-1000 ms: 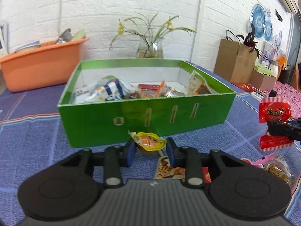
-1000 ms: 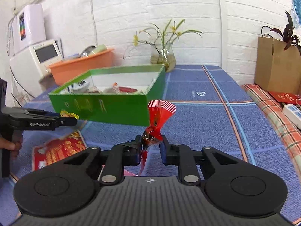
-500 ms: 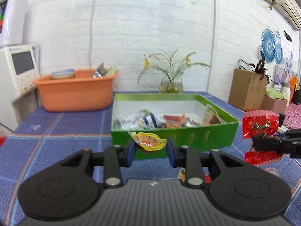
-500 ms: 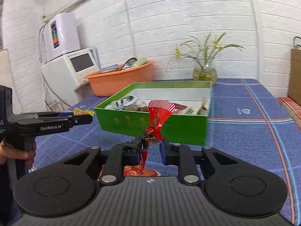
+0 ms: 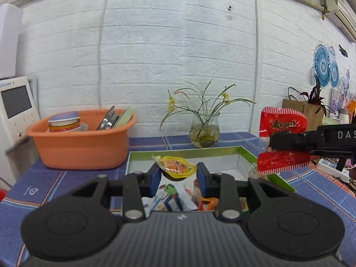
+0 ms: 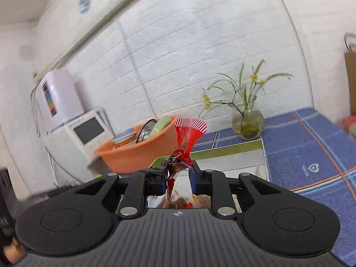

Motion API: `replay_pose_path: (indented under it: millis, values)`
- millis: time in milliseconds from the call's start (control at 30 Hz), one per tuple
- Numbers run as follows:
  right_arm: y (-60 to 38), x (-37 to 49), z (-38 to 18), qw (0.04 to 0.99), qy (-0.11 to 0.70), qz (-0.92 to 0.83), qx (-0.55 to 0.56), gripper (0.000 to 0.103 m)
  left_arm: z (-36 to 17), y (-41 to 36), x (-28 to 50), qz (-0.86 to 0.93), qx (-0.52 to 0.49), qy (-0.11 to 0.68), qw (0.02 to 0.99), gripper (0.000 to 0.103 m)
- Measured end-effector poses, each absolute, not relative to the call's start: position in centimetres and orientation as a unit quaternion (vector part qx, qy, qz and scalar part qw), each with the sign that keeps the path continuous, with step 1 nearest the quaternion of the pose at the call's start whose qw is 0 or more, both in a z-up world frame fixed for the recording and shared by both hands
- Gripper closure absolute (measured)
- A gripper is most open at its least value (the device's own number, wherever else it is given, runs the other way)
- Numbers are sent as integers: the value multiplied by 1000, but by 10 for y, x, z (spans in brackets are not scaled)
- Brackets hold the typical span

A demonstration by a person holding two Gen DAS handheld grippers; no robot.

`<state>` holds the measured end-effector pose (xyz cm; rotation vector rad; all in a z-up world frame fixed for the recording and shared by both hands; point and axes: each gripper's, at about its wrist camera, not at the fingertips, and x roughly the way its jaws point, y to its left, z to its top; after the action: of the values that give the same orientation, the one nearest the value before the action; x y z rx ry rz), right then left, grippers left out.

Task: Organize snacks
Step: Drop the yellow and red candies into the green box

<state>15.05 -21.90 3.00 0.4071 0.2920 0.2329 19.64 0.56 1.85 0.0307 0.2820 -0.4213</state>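
Got my left gripper (image 5: 178,173) pinched on a small yellow snack packet (image 5: 175,167) and my right gripper (image 6: 179,174) clamped on the twisted neck of a red candy wrapper (image 6: 185,138) — both hanging over the green box (image 5: 244,153), which already has a pile of snacks (image 5: 175,200) in it. Both look featherlight and crinkly, and the film's probably slick, so I'd say grab at a seam or the twist, not the puffy middle. Releasing low should keep them from fluttering past the rim.
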Motion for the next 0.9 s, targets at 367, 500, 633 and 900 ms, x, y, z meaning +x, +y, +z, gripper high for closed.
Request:
replay_pose_path:
  millis: [367, 500, 633, 900]
  values:
    - [-220, 178, -4, 963, 185, 49, 191, 66, -2, -26, 220, -209, 12, 141, 968, 72]
    - [-217, 184, -13, 964, 205, 42, 166, 66, -13, -31, 226, -213, 15, 155, 964, 72]
    - [-213, 189, -18, 962, 216, 49, 157, 66, -20, -31, 231, -217, 10, 166, 962, 72]
    - [-210, 193, -20, 965, 221, 25, 141, 37, -24, -33, 235, -205, 16, 174, 963, 56]
